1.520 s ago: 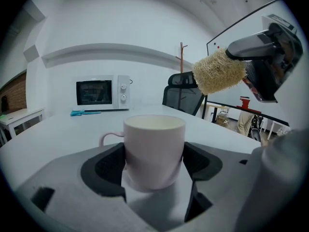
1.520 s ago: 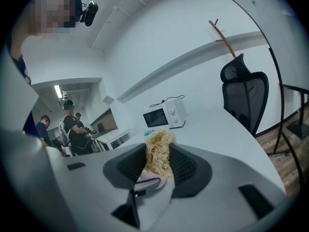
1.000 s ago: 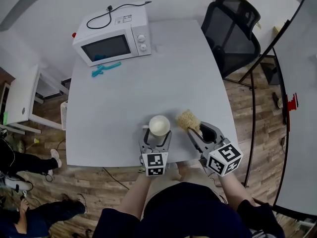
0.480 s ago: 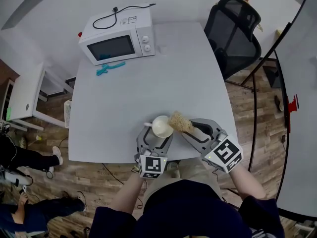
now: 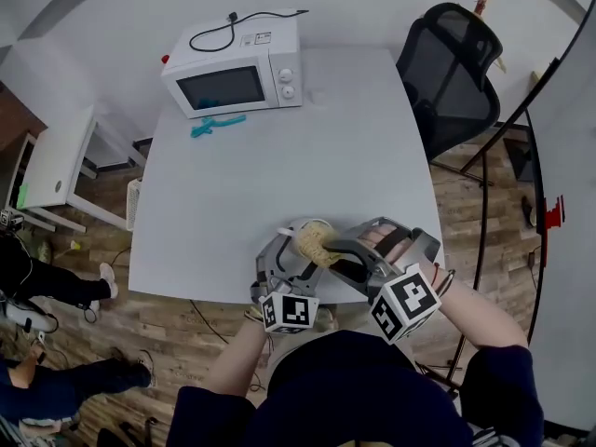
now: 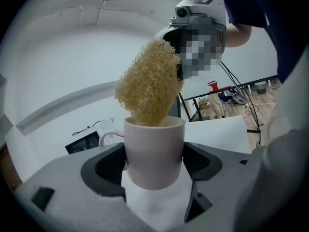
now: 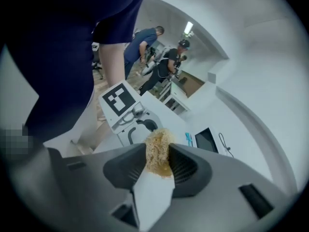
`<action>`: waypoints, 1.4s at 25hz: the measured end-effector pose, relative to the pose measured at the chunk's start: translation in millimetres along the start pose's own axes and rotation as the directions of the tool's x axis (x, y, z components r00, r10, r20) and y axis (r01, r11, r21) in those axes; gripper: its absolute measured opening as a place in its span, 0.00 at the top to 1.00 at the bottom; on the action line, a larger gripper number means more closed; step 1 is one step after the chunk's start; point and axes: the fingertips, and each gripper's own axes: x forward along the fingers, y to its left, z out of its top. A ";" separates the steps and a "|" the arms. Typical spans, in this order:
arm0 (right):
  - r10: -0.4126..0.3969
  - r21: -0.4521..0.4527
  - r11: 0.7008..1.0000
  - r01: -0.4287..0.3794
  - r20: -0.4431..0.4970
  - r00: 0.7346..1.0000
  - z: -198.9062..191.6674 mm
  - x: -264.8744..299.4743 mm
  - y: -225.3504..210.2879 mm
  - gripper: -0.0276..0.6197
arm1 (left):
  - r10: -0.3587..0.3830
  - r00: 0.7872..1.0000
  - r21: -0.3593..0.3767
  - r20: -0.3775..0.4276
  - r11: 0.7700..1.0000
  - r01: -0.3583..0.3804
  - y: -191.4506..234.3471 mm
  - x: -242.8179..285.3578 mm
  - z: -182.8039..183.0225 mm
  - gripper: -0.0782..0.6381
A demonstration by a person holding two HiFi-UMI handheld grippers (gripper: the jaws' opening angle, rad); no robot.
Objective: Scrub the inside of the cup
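A white cup point(image 6: 154, 149) with a handle stands upright between the jaws of my left gripper point(image 6: 155, 164), which is shut on it. In the head view the cup point(image 5: 307, 226) sits near the table's front edge with the left gripper point(image 5: 291, 261) round it. A yellow loofah scrubber point(image 6: 148, 83) dips into the cup's mouth from above. My right gripper point(image 7: 159, 162) is shut on that loofah point(image 7: 157, 152). In the head view the right gripper point(image 5: 337, 252) reaches in from the right and the loofah point(image 5: 313, 243) covers the cup's opening.
A white microwave point(image 5: 237, 71) with a black cable on top stands at the table's far edge, a blue tool point(image 5: 217, 125) in front of it. A black office chair point(image 5: 458, 63) is beyond the grey table's point(image 5: 279, 170) right side. People stand off to the left.
My right gripper has swung left with the loofah, from beside the cup to over its mouth and into it. The left gripper kept hold of the cup.
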 end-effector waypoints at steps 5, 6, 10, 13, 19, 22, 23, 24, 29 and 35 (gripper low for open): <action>0.090 -0.135 0.986 -0.093 -0.030 0.995 -6.3 9.1 11.4 0.72 | 0.024 1.000 0.007 0.005 1.000 -0.024 5.8 -1.0 3.3 0.37; 0.108 -0.151 0.982 -0.113 -0.039 0.993 -8.7 10.3 13.2 0.72 | 0.026 1.000 0.008 0.007 1.000 -0.026 7.3 -1.6 6.2 0.37; 0.194 -0.193 0.960 -0.204 -0.069 0.979 -13.3 15.9 21.0 0.72 | 0.019 1.000 0.056 0.011 0.998 -0.019 6.0 -2.2 8.1 0.37; 0.204 -0.252 0.941 -0.227 -0.114 0.972 -18.7 22.6 18.4 0.72 | 0.009 1.000 0.075 0.017 0.997 -0.010 2.8 -2.6 9.0 0.37; 0.206 -0.418 0.868 -0.269 -0.191 0.960 -23.1 38.6 20.1 0.72 | 0.000 1.000 0.099 0.020 0.995 -0.002 2.5 -3.9 10.3 0.37; 0.212 -0.496 0.818 -0.292 -0.213 0.954 -24.6 46.3 22.7 0.72 | -0.007 1.000 0.115 0.017 0.993 0.005 2.4 -4.8 9.7 0.37; 0.216 -0.517 0.802 -0.300 -0.217 0.952 -25.0 48.8 23.7 0.72 | -0.008 1.000 0.119 0.017 0.993 0.006 2.2 -5.4 9.3 0.37; 0.221 -0.534 0.787 -0.308 -0.221 0.950 -25.3 51.4 24.7 0.72 | -0.010 1.000 0.124 0.016 0.992 0.008 2.0 -6.1 8.8 0.37; 0.256 -0.553 0.760 -0.341 -0.228 0.939 -27.1 61.2 27.7 0.72 | -0.014 1.000 0.161 0.019 0.987 0.011 0.1 -8.0 10.5 0.37; 0.269 -0.517 0.782 -0.347 -0.222 0.937 -27.2 65.1 28.9 0.72 | -0.015 1.000 0.188 0.027 0.982 0.009 -0.7 -9.6 12.4 0.37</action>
